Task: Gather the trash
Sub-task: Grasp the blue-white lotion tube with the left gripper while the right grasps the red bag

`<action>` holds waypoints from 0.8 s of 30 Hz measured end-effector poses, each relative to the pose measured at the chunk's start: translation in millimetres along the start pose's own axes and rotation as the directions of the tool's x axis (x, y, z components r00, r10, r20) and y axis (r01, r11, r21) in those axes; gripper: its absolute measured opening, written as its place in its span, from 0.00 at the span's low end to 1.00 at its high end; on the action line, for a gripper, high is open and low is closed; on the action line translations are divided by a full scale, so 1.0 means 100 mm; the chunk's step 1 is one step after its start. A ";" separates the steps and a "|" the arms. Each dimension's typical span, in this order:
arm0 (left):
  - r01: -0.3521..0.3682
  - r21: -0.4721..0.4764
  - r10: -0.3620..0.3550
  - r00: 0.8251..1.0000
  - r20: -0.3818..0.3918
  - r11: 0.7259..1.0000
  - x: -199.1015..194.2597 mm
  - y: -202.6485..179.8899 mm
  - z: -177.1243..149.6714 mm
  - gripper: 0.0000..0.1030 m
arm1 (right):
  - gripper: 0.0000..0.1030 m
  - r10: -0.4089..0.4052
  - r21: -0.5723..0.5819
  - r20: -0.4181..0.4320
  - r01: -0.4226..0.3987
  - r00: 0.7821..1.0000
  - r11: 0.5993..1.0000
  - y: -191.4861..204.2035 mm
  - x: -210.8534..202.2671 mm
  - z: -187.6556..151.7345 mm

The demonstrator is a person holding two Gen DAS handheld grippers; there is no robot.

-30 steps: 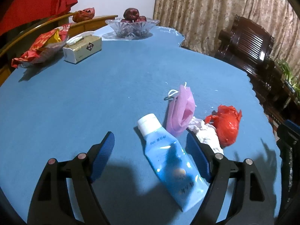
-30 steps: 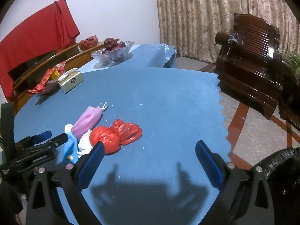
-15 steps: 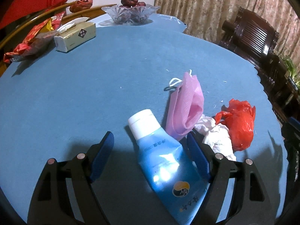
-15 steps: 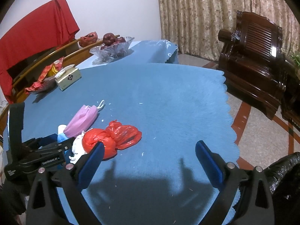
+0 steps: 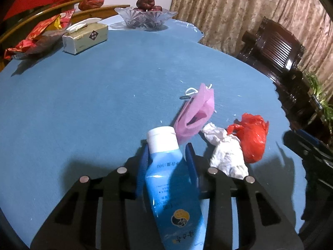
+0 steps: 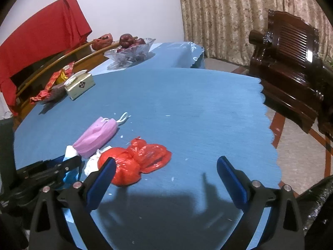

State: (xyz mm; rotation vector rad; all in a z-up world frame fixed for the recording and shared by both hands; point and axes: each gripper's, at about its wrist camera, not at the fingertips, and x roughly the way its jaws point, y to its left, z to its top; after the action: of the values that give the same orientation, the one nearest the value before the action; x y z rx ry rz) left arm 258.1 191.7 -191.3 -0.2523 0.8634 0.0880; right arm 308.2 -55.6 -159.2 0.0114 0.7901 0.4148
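Observation:
My left gripper (image 5: 167,153) is shut on a blue squeeze tube with a white cap (image 5: 170,179); its blue pads press both sides below the cap. Beside it on the blue tablecloth lie a pink face mask (image 5: 197,112), a crumpled white tissue (image 5: 225,153) and a red plastic bag (image 5: 252,138). My right gripper (image 6: 166,167) is open and empty, low over the table, with the red bag (image 6: 135,162) by its left finger. The right wrist view also shows the mask (image 6: 96,134), the tissue (image 6: 92,163) and the left gripper (image 6: 62,165).
At the far side stand a tissue box (image 5: 86,35), a glass fruit bowl (image 5: 145,17) and red wrappers on a dish (image 5: 35,40). A dark wooden armchair (image 6: 291,62) stands past the table's scalloped right edge (image 6: 268,129). A black bag (image 6: 316,206) is at lower right.
My left gripper has closed from wide open onto the blue tube. My right gripper has stayed open and drifted slightly toward the red bag.

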 end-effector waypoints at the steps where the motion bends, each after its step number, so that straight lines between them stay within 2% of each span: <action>1: 0.000 0.003 0.000 1.000 0.003 1.000 -0.02 0.01 -0.01 0.33 | 0.93 0.004 -0.003 -0.002 -0.004 1.000 1.000 0.03 0.02 0.00; 10: -0.021 0.034 0.020 1.000 0.023 0.999 -0.14 0.08 -0.06 0.33 | 0.91 0.034 -0.024 -0.044 -0.035 0.998 0.999 0.20 0.27 0.00; 13: -0.020 0.033 0.019 0.999 0.030 0.999 -0.15 0.09 -0.06 0.33 | 0.85 0.060 -0.025 -0.058 -0.062 0.996 0.998 0.22 0.33 0.01; 18: -0.013 0.030 0.012 0.999 0.034 0.999 -0.16 0.09 -0.06 0.32 | 0.42 0.183 -0.028 -0.100 -0.186 0.978 0.982 0.30 0.36 0.02; 21: -0.006 0.034 0.005 0.999 0.039 0.999 -0.18 0.07 -0.06 0.32 | 0.30 0.197 -0.053 -0.099 -0.203 0.975 0.978 0.35 0.30 0.03; 22: -0.003 0.036 0.002 0.999 0.041 0.999 -0.20 0.05 -0.06 0.32 | 0.30 0.201 -0.054 -0.094 -0.207 0.975 0.977 0.35 0.27 0.04; 24: 0.003 0.039 -0.005 0.999 0.046 0.999 -0.22 0.03 -0.05 0.32 | 0.19 0.207 -0.054 -0.081 -0.212 0.975 0.976 0.34 0.20 0.06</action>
State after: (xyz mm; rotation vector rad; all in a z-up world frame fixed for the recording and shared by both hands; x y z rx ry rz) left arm 239.8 193.7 -178.4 -0.2152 0.8182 0.0731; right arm 312.3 -16.3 -163.1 0.0208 0.8528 0.6433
